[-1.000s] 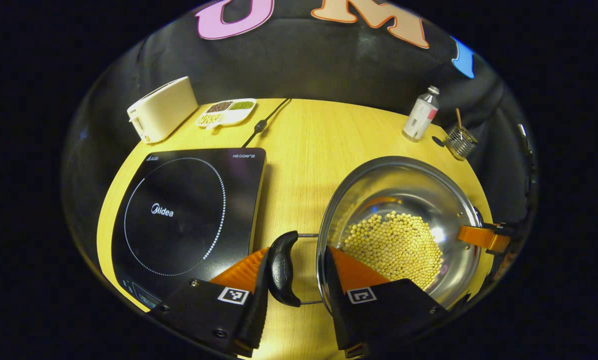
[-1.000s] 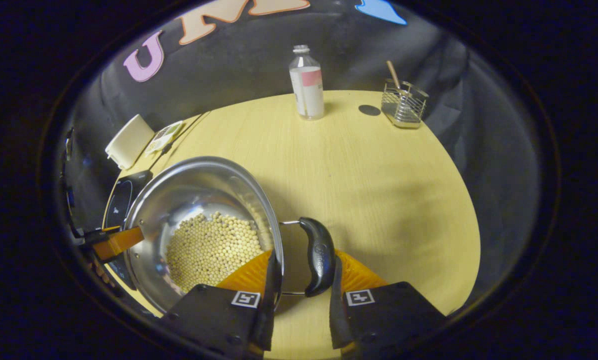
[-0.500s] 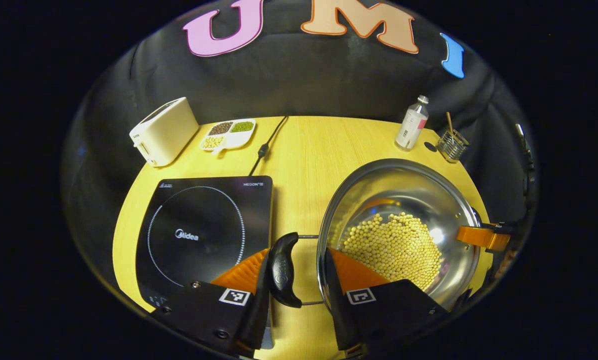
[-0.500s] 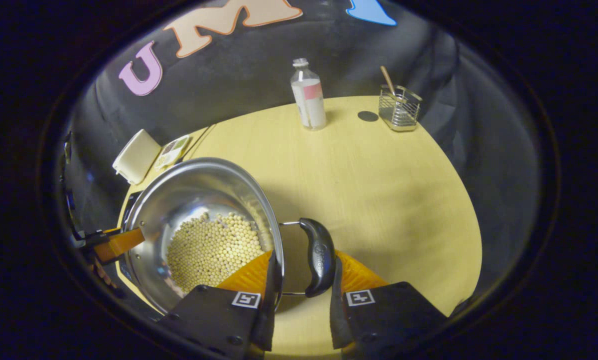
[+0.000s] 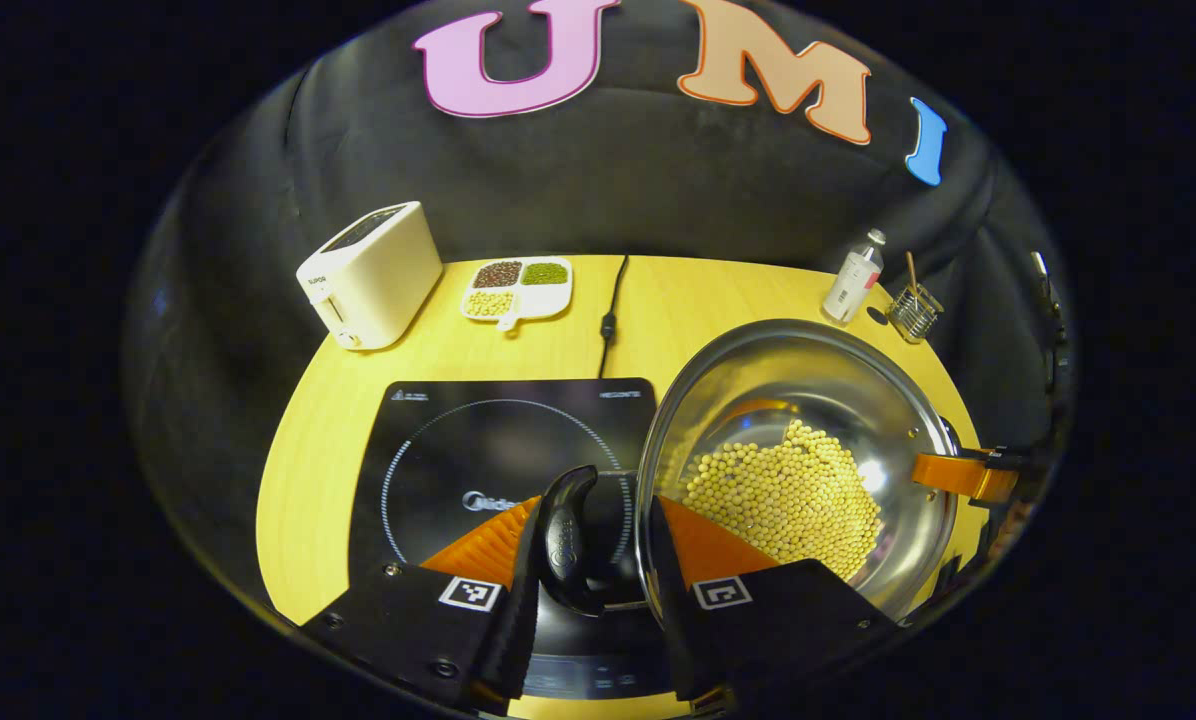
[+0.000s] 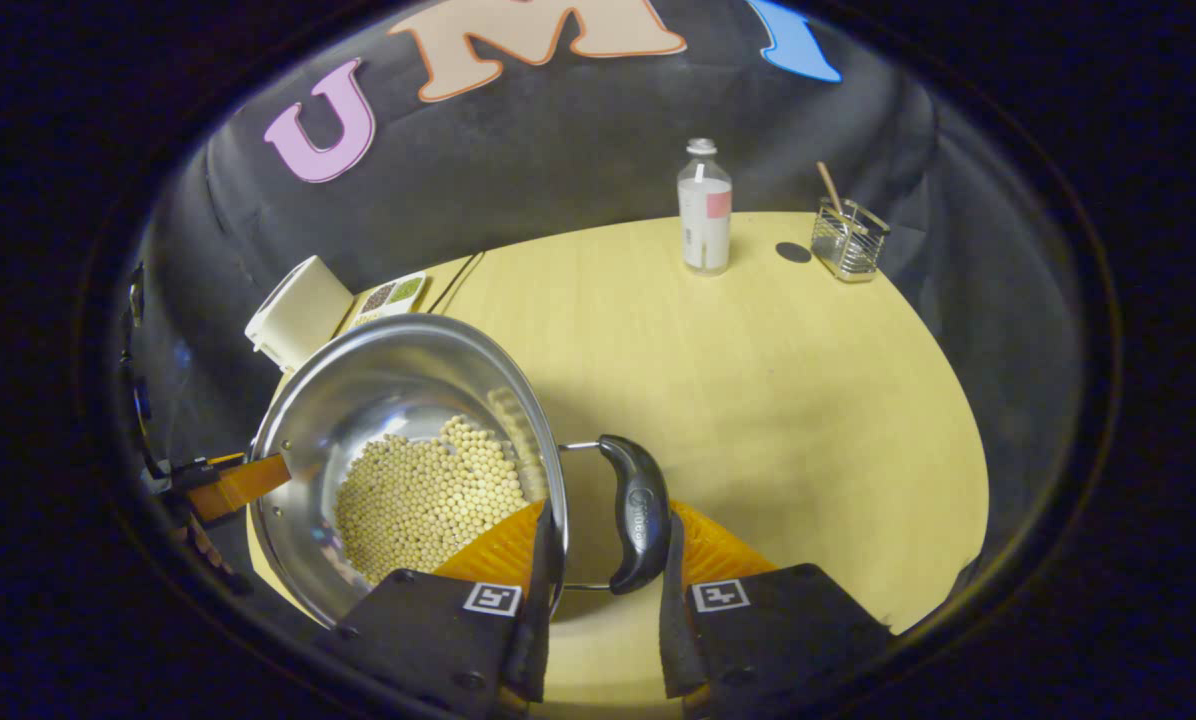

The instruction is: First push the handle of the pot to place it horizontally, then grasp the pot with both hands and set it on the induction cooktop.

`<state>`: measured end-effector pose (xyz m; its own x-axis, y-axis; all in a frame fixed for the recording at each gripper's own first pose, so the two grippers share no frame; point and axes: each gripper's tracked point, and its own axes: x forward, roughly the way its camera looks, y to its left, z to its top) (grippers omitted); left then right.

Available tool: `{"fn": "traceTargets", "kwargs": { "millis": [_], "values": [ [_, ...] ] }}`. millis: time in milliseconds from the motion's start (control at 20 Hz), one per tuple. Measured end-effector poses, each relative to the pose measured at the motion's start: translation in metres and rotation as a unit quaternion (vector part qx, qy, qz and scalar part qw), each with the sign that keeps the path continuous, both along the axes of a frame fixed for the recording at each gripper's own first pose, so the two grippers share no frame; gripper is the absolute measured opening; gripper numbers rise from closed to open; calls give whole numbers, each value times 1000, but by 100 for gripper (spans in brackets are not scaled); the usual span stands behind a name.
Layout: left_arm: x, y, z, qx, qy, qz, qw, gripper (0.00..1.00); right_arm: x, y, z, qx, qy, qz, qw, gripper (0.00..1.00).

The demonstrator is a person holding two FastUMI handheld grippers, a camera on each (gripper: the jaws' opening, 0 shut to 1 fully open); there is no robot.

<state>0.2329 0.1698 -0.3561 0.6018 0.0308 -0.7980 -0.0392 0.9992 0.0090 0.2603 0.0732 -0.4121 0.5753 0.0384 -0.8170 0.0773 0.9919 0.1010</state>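
Observation:
A steel pot point(image 5: 808, 385) holding yellow beans point(image 5: 788, 490) hangs tilted over the right part of the black induction cooktop point(image 5: 458, 440). My left gripper point(image 5: 593, 512) is shut across the pot's black left handle point(image 5: 566, 540), with one finger outside the handle and the other inside the rim. In the right gripper view the pot point(image 6: 398, 385) sits at the left. My right gripper point(image 6: 608, 515) is clamped the same way over the black right handle point(image 6: 636, 510). Each gripper shows at the pot's far rim: the right gripper point(image 5: 963, 475) and the left gripper point(image 6: 228, 485).
On the yellow table point(image 6: 758, 380), a cream toaster point(image 5: 373, 270) and a divided dish of grains point(image 5: 516, 285) stand at the back left. The cooktop's cord point(image 5: 610, 310) runs to the back edge. A bottle point(image 6: 705, 210) and a wire holder point(image 6: 848, 240) stand at the back right.
Both grippers have carried the pot leftward off the bare table until it overlaps the cooktop. The beans have slid toward the pot's far side.

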Motion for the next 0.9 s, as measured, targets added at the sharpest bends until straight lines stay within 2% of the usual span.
{"fn": "traceTargets", "kwargs": {
  "millis": [250, 350, 400, 700, 900],
  "values": [
    [7, 80, -5, -16, -4, -21, 1000, 56, -3, 80, -1, -22, 4, -16, 1000, 47],
    [4, 104, -8, -22, 1, -20, 1000, 54, -2, 107, -2, -31, 9, -14, 999, 47],
    [7, 115, -8, -24, -4, -18, 1000, 56, 0, 119, -3, -34, 11, -11, 999, 47],
    [7, 161, -13, -21, -7, -13, 1000, 55, 7, 166, -11, -38, 25, -7, 999, 47],
    [12, 179, -12, -13, -17, -26, 999, 55, 6, 183, -13, -36, 29, -19, 999, 47]
  ]
}}
